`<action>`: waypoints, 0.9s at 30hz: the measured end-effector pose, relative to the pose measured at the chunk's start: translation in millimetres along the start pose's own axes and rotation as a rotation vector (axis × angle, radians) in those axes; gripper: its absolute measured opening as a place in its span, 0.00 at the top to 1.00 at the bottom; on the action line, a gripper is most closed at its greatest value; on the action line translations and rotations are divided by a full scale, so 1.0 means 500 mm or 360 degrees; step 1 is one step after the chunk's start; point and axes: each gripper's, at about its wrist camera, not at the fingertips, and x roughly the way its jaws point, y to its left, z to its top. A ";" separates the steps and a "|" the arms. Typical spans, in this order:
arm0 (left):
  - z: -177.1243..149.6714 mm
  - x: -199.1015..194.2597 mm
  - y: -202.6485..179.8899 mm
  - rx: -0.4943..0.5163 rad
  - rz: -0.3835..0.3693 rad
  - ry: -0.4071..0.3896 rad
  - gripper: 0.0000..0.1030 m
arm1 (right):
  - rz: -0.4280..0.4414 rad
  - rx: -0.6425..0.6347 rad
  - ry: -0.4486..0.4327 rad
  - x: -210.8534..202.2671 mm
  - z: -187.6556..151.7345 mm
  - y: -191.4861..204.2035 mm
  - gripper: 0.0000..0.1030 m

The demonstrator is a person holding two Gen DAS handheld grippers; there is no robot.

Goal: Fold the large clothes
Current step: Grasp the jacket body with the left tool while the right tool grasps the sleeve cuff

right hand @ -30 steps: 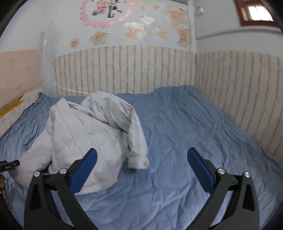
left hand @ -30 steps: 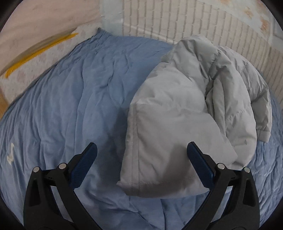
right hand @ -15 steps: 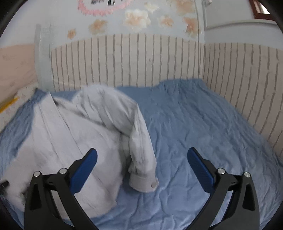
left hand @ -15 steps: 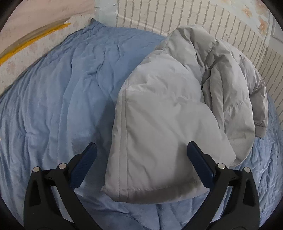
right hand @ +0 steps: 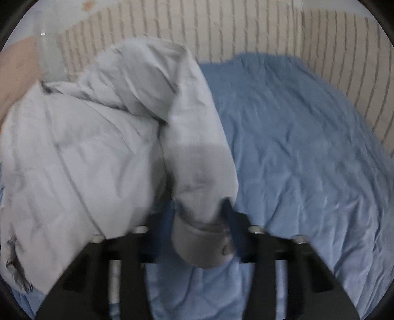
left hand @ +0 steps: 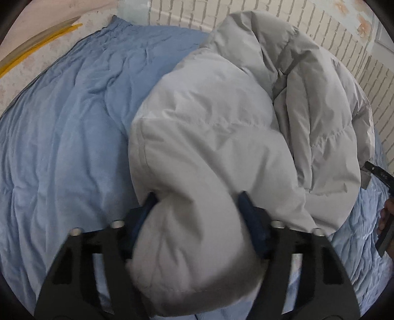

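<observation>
Left wrist view: pale grey puffer jacket (left hand: 221, 128) lies bunched on the blue bed sheet (left hand: 69, 128), piled toward the right side near the white brick-pattern wall (left hand: 246, 14). Left gripper (left hand: 197, 216) points down into the near end of the jacket; its jaws are closing, about half open, with a thick padded fold bulging between the two blue pads (left hand: 251, 221). Both pads sit against the fabric, which swells out past them toward the camera, so it has hold of the fold. The hem edge of that fold is low in the frame, blurred. At the right edge the tip of the other gripper and part of a hand (left hand: 386, 216) show beside the jacket's far side, on the sheet. A yellow strip (left hand: 39, 46) runs along the pale surface top left, off the sheet. Right wrist view: frame is motion-blurred. Same jacket fills the left half, sheet open to the right, brick-pattern wall behind. A sleeve (right hand: 197, 152) hangs down the middle of the frame and its cuff (right hand: 204, 243) sits between the jaws of the right gripper (right hand: 199, 221). Jaws are closing, fairly narrow, blue pads at both sides of the sleeve just above the cuff and touching it. Cuff has a small snap button (right hand: 225, 249) on its right side. The cuff end rests just above the sheet.
</observation>
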 end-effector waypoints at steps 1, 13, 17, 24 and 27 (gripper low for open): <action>0.003 0.001 -0.001 0.0007 -0.0018 0.0005 0.49 | -0.0002 0.0005 0.0002 0.003 -0.002 -0.001 0.77; 0.080 -0.051 0.069 -0.0078 0.0039 -0.0268 0.72 | 0.0274 0.0627 -0.0495 -0.248 0.059 -0.194 0.90; 0.146 -0.087 0.105 -0.0138 0.0097 -0.0403 0.76 | 0.0112 0.0692 -0.0813 -0.409 0.060 -0.284 1.00; 0.273 -0.103 0.147 -0.0144 0.0252 -0.0567 0.77 | -0.0064 0.0939 -0.0646 -0.416 -0.021 -0.411 0.97; 0.297 -0.099 0.136 -0.0144 0.0296 -0.0598 0.76 | -0.0065 0.0781 -0.0431 -0.327 -0.011 -0.363 0.73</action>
